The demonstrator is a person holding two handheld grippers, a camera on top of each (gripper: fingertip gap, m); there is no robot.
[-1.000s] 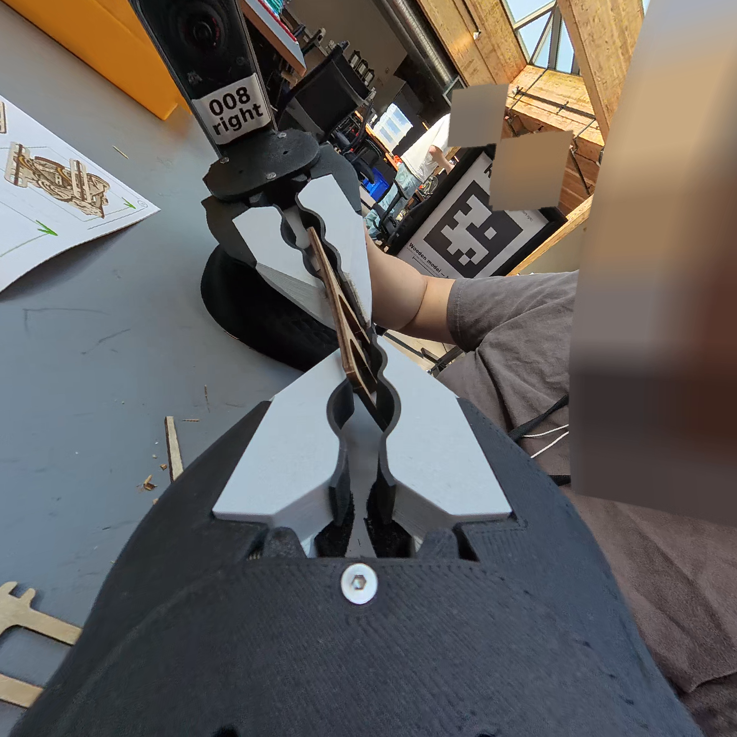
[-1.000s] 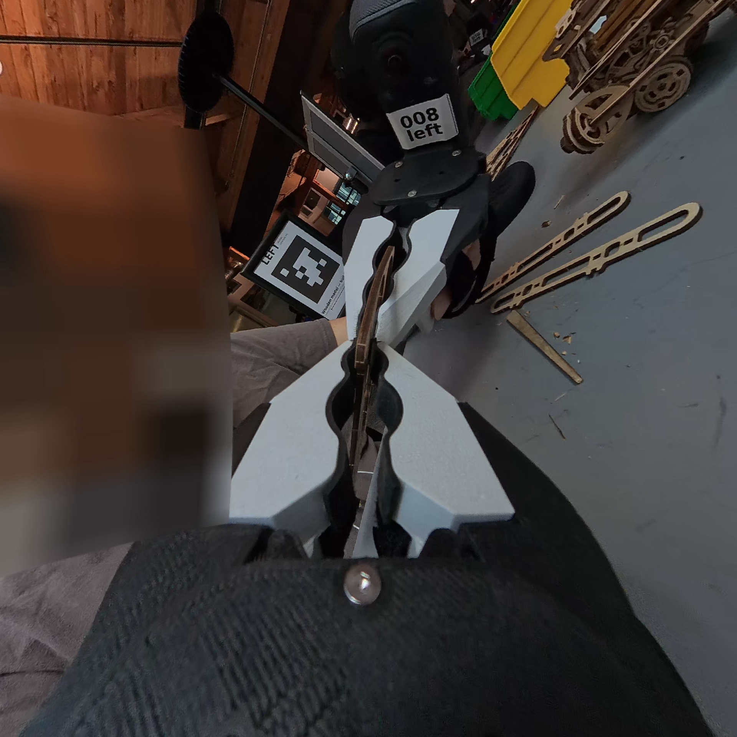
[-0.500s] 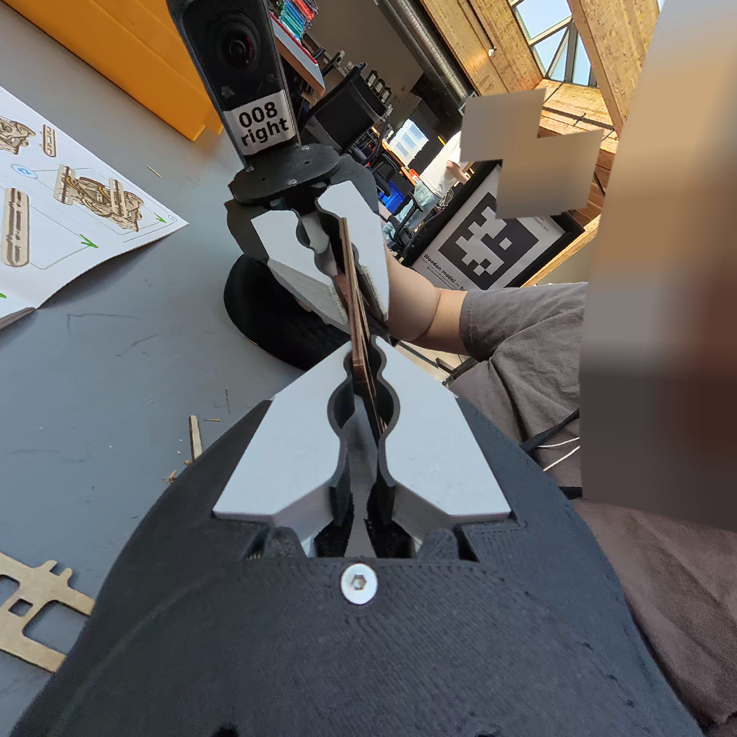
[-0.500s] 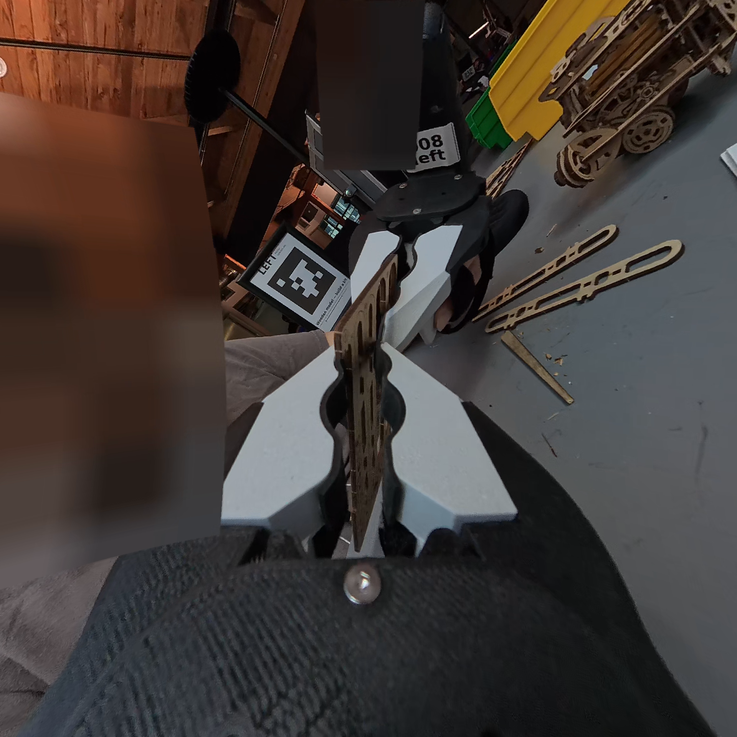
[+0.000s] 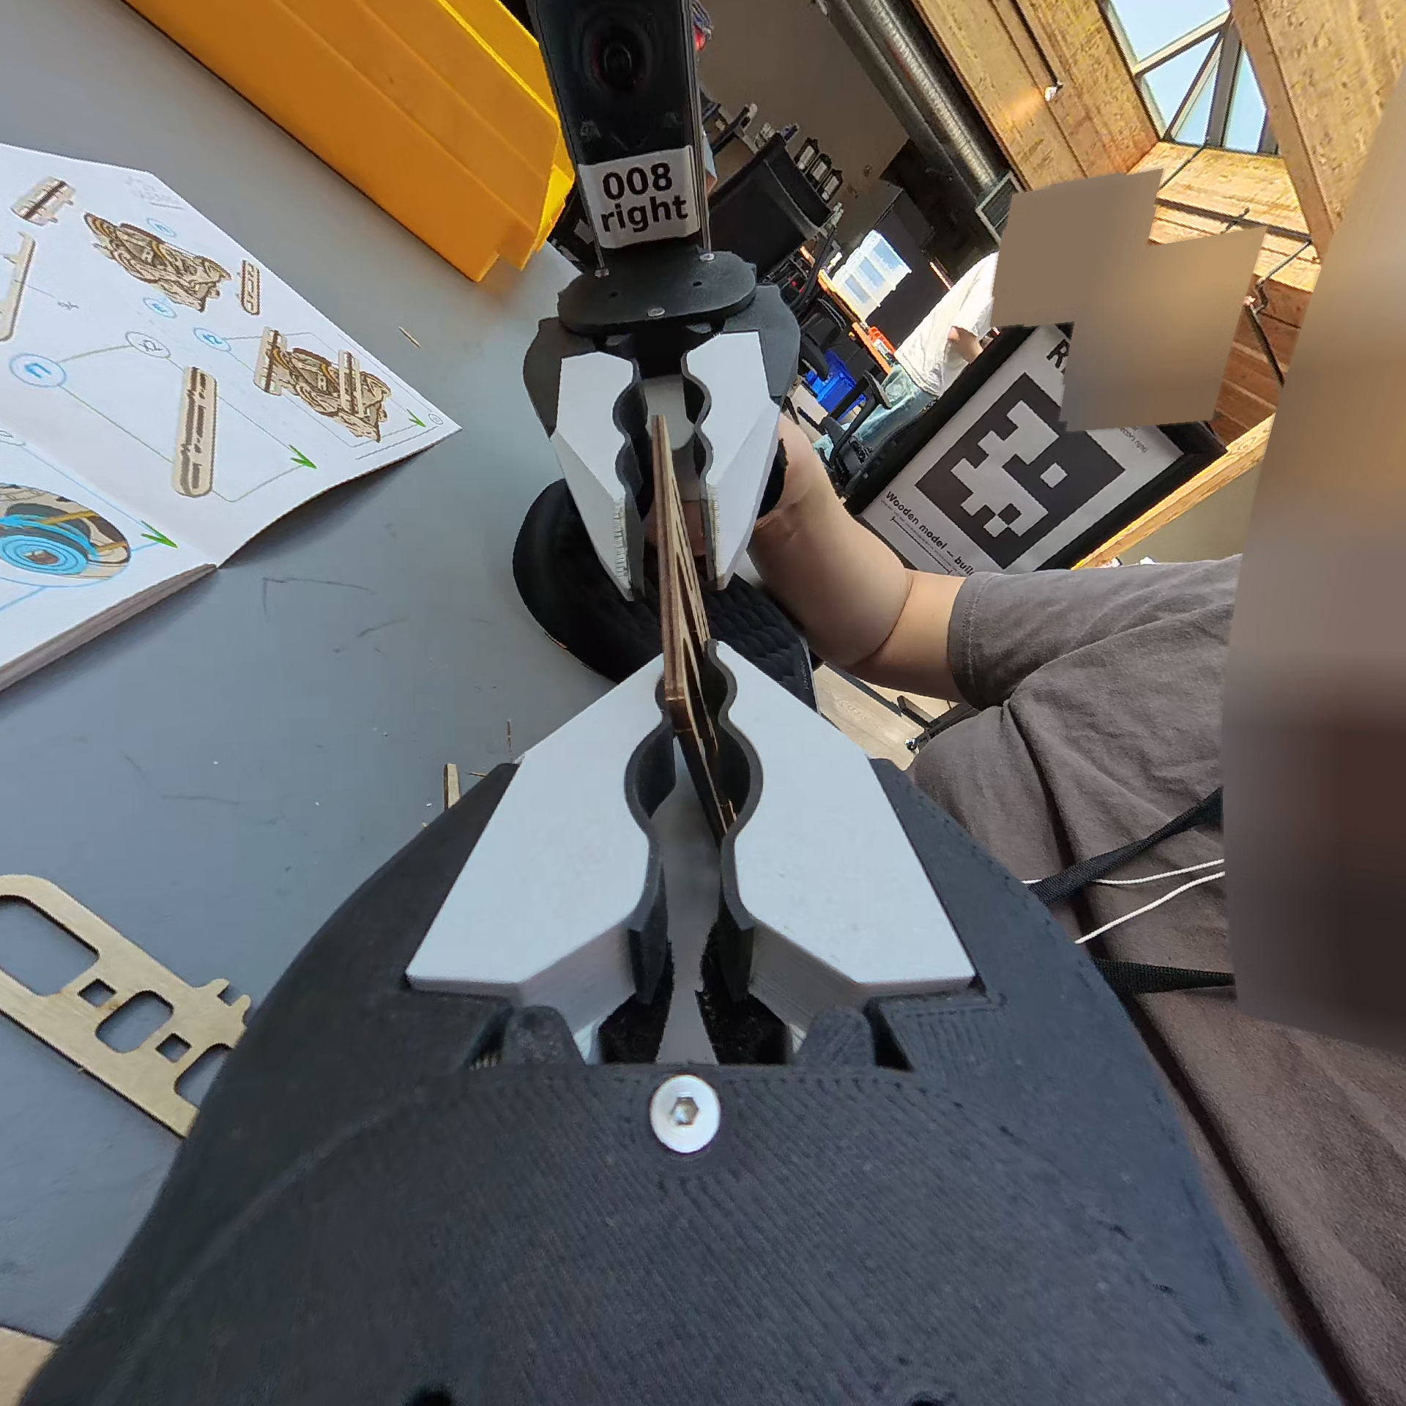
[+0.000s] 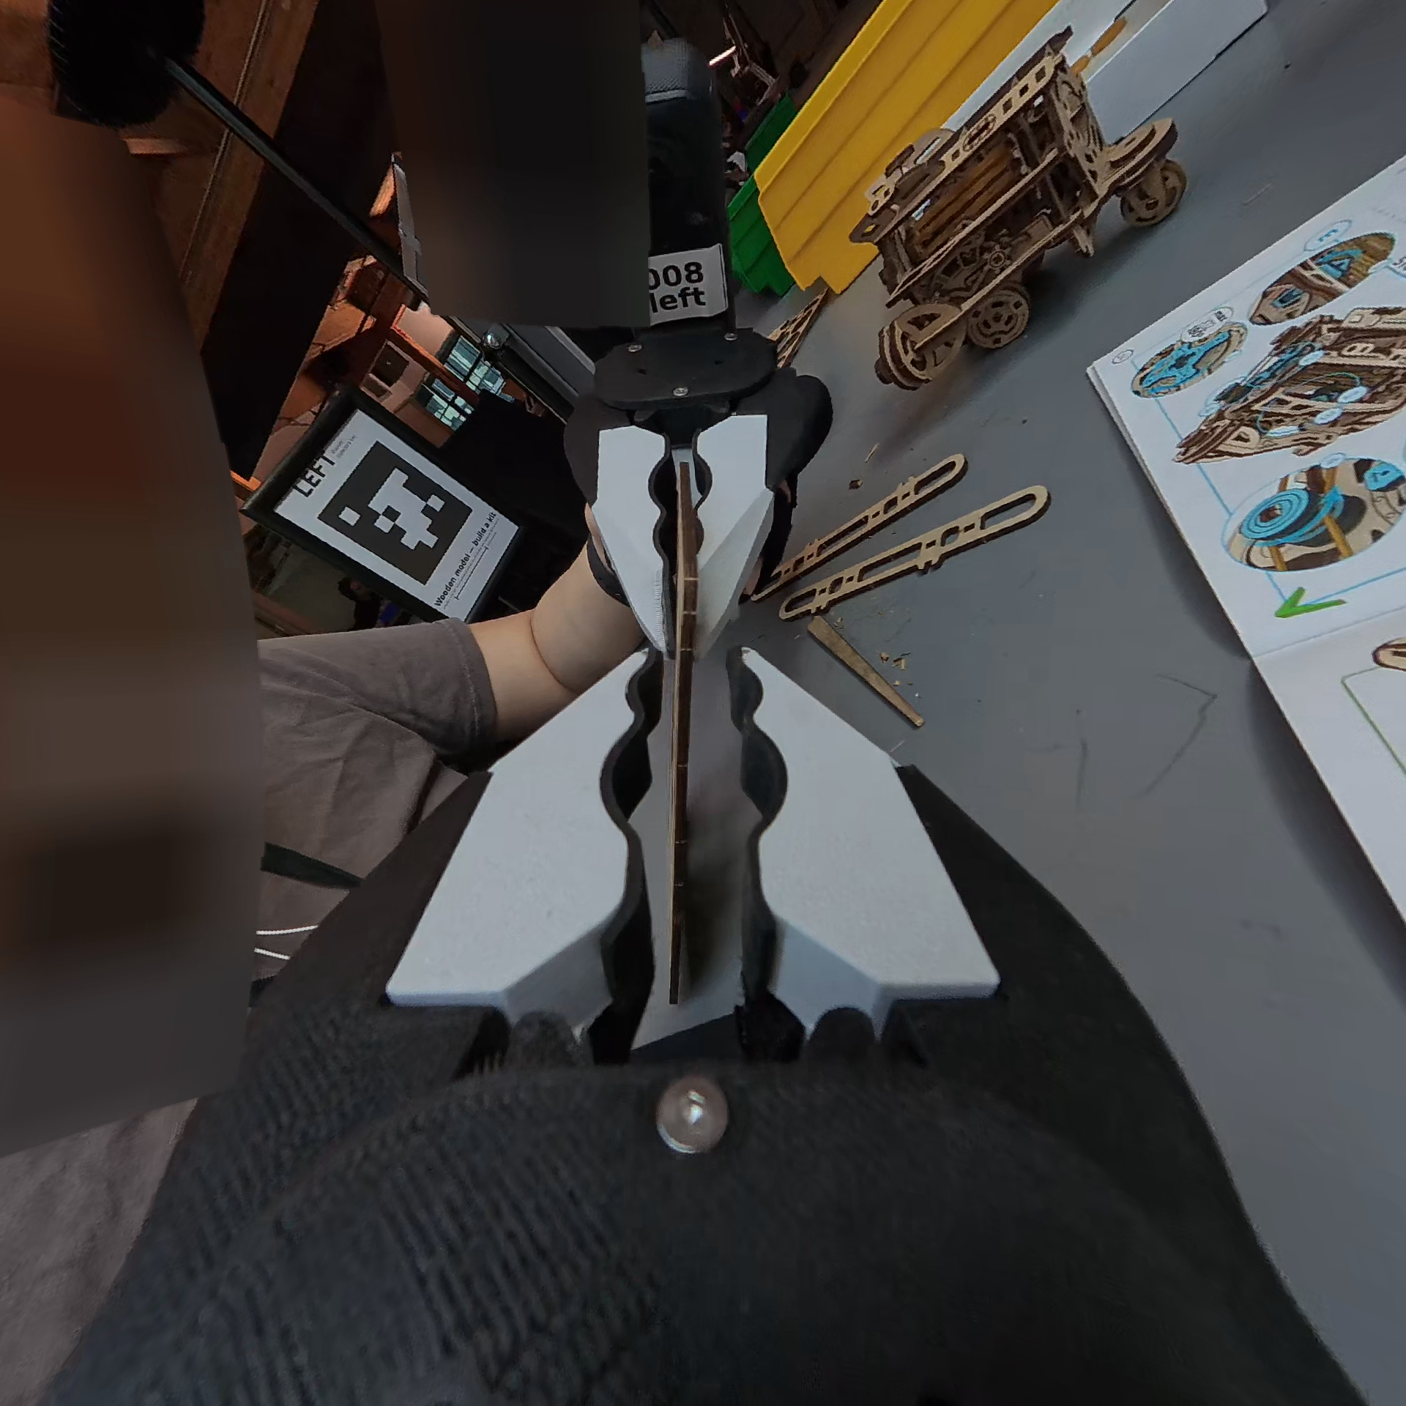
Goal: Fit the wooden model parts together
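Right wrist view: yellow bin [image 6: 829,160], contents hidden.

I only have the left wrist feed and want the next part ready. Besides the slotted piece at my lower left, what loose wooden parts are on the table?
Observer: Two long slotted strips lie side by side on the table, just beyond the left gripper.
Operator: Where is the model?
Observer: The wheeled wooden model stands farther back, beside the yellow bin.
Operator: Anything else loose?
Observer: A thin wooden sliver lies near those strips.
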